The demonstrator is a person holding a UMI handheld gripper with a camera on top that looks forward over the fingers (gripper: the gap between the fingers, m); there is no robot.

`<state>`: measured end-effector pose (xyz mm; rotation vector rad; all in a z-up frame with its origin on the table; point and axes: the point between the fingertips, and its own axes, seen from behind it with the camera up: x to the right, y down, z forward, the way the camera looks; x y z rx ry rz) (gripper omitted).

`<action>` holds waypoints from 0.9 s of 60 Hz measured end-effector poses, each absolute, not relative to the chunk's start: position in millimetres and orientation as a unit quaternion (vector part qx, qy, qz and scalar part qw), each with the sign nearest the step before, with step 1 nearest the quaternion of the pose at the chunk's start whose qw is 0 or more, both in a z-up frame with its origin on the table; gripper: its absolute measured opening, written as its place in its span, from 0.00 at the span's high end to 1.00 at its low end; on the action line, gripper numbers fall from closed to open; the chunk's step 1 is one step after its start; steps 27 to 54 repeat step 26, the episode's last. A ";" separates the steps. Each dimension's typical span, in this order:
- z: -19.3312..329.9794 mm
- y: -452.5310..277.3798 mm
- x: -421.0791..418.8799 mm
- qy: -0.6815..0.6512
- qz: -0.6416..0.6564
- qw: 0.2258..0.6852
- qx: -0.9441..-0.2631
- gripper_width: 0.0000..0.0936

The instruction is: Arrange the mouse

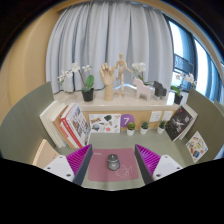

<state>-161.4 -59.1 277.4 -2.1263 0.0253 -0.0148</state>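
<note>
Gripper (112, 163) spread open, magenta pads (78, 160) on the inner faces of both fingers, one on each side. Between them, a small grey mouse (112, 161), resting on a pink mat (110, 170) on the desk (30, 120) with a clear gap at either side (so not clamped, merely flanked). Beyond the fingers, a low white shelf (120, 104) across the back of the desk. Beneath it, leaning books (72, 124) toward the left, some cards (105, 122) in the middle, small potted plants (144, 127) in a row, and a dark framed picture (179, 121) toward the right. On top of the shelf, a white orchid in a dark pot (86, 84), a wooden artist's mannequin (119, 74) standing upright, a pink object (157, 91) too small to identify, and more white flowers (181, 82) at the right. Behind everything, pale curtains (110, 35) over a window.
</note>
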 end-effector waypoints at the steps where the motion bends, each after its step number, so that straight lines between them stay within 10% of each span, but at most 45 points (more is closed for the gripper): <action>1: 281.2 -62.9 -162.1 0.012 -0.009 0.488 -0.873 0.08; 54: 308.1 -137.4 -158.4 0.015 -0.024 0.500 -0.866 0.08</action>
